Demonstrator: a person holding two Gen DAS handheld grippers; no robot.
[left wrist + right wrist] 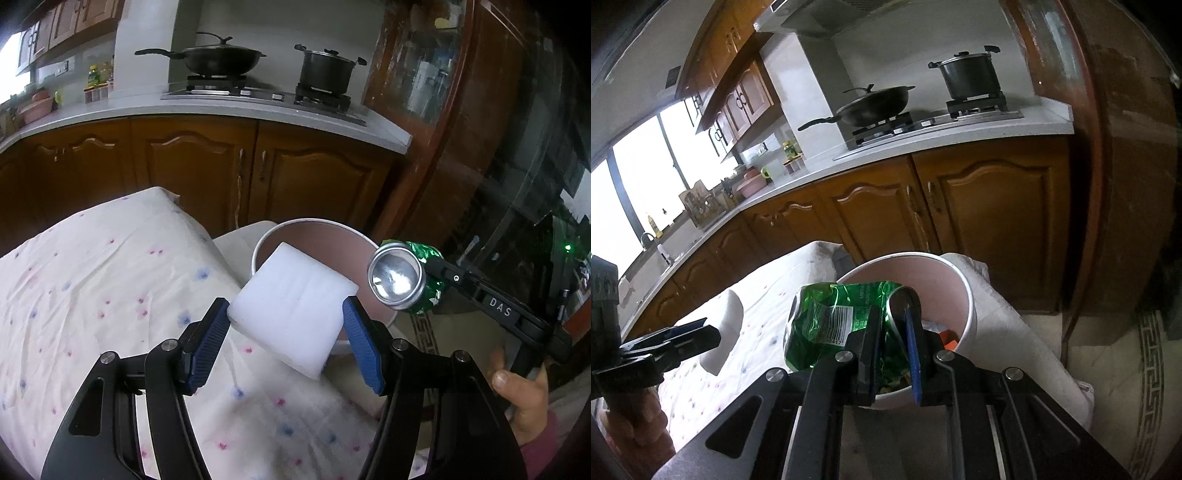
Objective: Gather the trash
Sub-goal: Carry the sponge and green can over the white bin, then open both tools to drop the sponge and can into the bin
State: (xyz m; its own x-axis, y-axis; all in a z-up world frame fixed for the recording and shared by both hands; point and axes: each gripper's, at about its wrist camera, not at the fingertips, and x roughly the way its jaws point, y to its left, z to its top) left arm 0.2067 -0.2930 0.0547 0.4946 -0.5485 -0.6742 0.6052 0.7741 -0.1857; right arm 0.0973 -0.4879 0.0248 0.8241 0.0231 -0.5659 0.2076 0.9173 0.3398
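Foam block: the white foam block (pixel 295 306) sits between the blue pads of the left gripper (pixel 286 347), which clamp its two sides; it hangs over the near rim of the bin, partly over the cloth.
Crushed can: the green crushed can (pixel 827 321) is pinched in the right gripper (pixel 892 354), jaws nearly together on its flattened middle; its silver end faces the left tongs, and the can hangs just ahead of the right tongs, above the bin's near rim.
Bin: the pale round bin (pixel 964 291) stands straight ahead of both tongs, mouth up, off the edge of the flowered cloth (pixel 110 295).
Bin contents: some scraps lie at the bottom, one orange; the rest is hidden behind the can and the jaws.
Doing the step well: I judge both pieces are ready to drop. Carry each fully past the rim before letting go, since the foam is light and broad and could catch the rim and tip out. Release one at a time, so the tongs do not knock together over the narrow mouth.
Risk: the can's ragged edge may snag a pad on release.
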